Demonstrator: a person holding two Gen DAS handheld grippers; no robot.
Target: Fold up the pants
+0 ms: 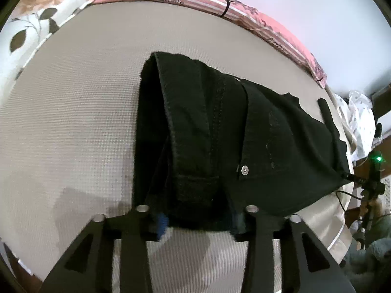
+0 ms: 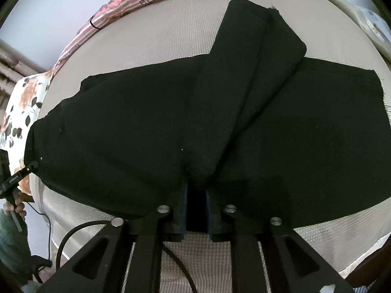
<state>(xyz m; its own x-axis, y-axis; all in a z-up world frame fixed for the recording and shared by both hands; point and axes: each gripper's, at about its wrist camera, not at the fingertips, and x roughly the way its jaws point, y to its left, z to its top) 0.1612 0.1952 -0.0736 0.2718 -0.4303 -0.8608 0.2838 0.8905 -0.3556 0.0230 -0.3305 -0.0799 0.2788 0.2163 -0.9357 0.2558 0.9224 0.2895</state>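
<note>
Left gripper point(image 1: 199, 216) low centre of left view, jaws spread around waistband of black pants point(image 1: 220, 134); whether pads press cloth, cannot tell. Right gripper point(image 2: 195, 210) low centre of right view, jaws narrow gap apart, fold of pants point(image 2: 171, 122) between them; grip unclear. Pants lie across beige mat point(image 1: 73, 102), one leg folded toward upper right of right view. Pink striped cloth point(image 1: 215, 1) along mat's far edge; floral pillow point(image 1: 36, 22) upper left. Hand point(image 2: 17, 206) at left edge of right view.

Both wrist views close above pants point(image 1: 220, 134)
</note>
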